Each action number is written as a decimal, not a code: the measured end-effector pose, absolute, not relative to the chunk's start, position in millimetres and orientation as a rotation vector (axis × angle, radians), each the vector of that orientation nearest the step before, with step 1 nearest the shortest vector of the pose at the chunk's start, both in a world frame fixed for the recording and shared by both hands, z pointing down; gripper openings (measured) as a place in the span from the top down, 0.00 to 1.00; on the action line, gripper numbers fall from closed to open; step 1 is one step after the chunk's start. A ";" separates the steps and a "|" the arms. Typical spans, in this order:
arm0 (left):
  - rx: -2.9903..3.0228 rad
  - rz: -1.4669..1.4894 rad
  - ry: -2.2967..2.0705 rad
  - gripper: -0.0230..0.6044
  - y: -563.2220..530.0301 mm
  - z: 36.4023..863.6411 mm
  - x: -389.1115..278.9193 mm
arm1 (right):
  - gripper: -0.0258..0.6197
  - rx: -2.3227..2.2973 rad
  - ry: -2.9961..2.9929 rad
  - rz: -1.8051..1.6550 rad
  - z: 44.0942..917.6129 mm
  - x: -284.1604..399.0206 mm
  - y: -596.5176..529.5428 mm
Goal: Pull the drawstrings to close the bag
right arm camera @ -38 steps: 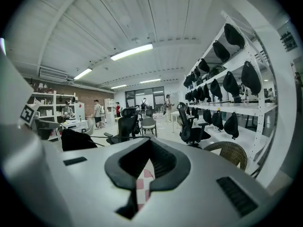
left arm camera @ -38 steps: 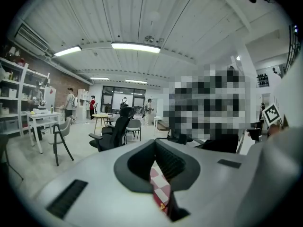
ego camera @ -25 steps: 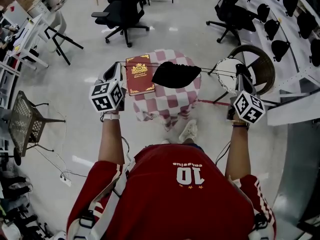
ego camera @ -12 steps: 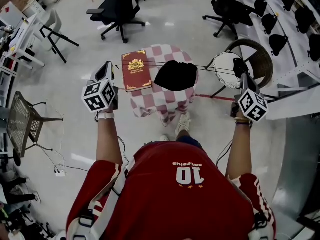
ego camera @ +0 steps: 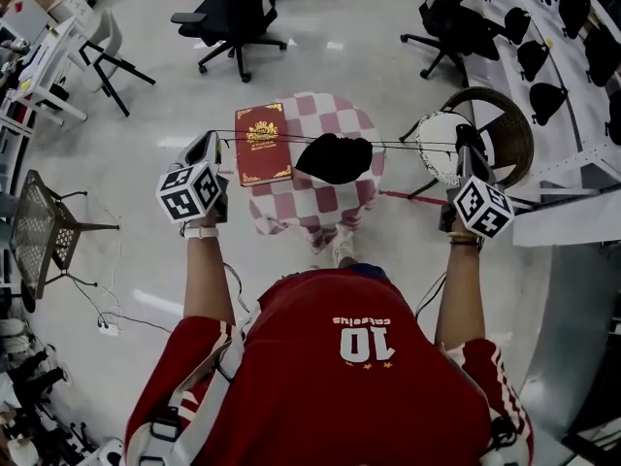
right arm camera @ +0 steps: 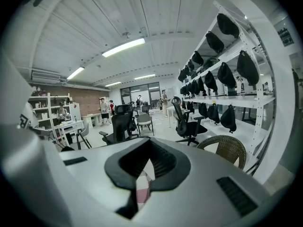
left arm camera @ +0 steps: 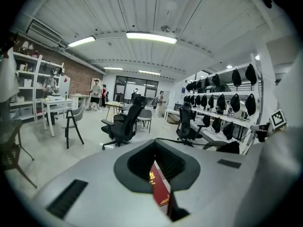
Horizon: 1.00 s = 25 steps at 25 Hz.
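The left gripper (ego camera: 215, 142) and right gripper (ego camera: 463, 136) are each clamping shut on the taut drawstrings (ego camera: 412, 145). The black bag (ego camera: 335, 158) is hanging between them over the checkered table (ego camera: 320, 202), right of the red book (ego camera: 260, 144). With more outward pulling, a thin cord may slip from the pads, dropping one side.

Bright, even light from ceiling strip lights (left arm camera: 150, 37); fisheye-warped edges.
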State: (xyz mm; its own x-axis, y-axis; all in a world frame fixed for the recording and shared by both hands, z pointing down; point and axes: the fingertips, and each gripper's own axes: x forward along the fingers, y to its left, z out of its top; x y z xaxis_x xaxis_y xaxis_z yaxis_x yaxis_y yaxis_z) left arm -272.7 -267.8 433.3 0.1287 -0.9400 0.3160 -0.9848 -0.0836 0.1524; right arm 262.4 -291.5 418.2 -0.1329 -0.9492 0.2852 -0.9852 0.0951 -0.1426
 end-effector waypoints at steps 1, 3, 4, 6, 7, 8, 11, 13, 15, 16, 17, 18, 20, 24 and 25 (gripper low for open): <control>2.077 0.197 -1.868 0.95 -273.3 437.3 -272.4 | 0.94 1.970 -2.237 0.463 420.9 259.7 -299.8; 2.053 0.202 -1.874 0.95 -287.2 442.2 -272.2 | 0.94 1.944 -2.245 0.482 425.5 254.6 -318.6; 2.042 0.205 -1.880 0.95 -294.5 443.3 -272.8 | 0.94 1.932 -2.248 0.490 427.7 252.3 -328.4; 2.024 0.207 -1.889 0.95 -308.3 444.6 -274.4 | 0.94 1.912 -2.254 0.506 431.8 249.2 -347.6; 2.017 0.209 -1.892 0.95 -315.2 445.2 -274.9 | 0.94 1.905 -2.256 0.514 433.8 248.3 -357.1; 2.010 0.213 -1.895 0.95 -322.0 445.8 -275.2 | 0.94 1.898 -2.258 0.523 435.7 247.6 -366.3; 1.989 0.222 -1.905 0.95 -341.9 448.7 -276.3 | 0.94 1.883 -2.265 0.547 442.3 245.1 -391.0; 1.978 0.231 -1.910 0.95 -354.7 451.3 -277.1 | 0.94 1.873 -2.267 0.557 446.9 243.5 -405.3; 1.974 0.251 -1.919 0.95 -367.7 451.9 -276.6 | 0.94 1.861 -2.270 0.566 450.5 241.8 -419.0; 1.975 0.265 -1.922 0.95 -374.2 451.8 -275.3 | 0.94 1.855 -2.271 0.572 452.1 240.9 -425.2; 1.977 0.276 -1.922 0.95 -380.4 451.9 -273.2 | 0.94 1.850 -2.273 0.579 453.7 239.8 -430.4; 1.981 0.283 -1.916 0.95 -386.1 452.6 -270.5 | 0.94 1.843 -2.275 0.587 455.7 238.2 -434.7; 1.992 0.297 -1.900 0.95 -395.4 455.2 -264.7 | 0.94 1.821 -2.282 0.600 460.4 233.1 -440.5; 2.010 0.317 -1.857 0.95 -404.9 464.6 -251.1 | 0.94 1.755 -2.298 0.619 472.1 219.1 -440.7; 2.012 0.325 -1.840 0.95 -404.6 469.8 -247.1 | 0.94 1.734 -2.299 0.627 477.0 214.5 -438.1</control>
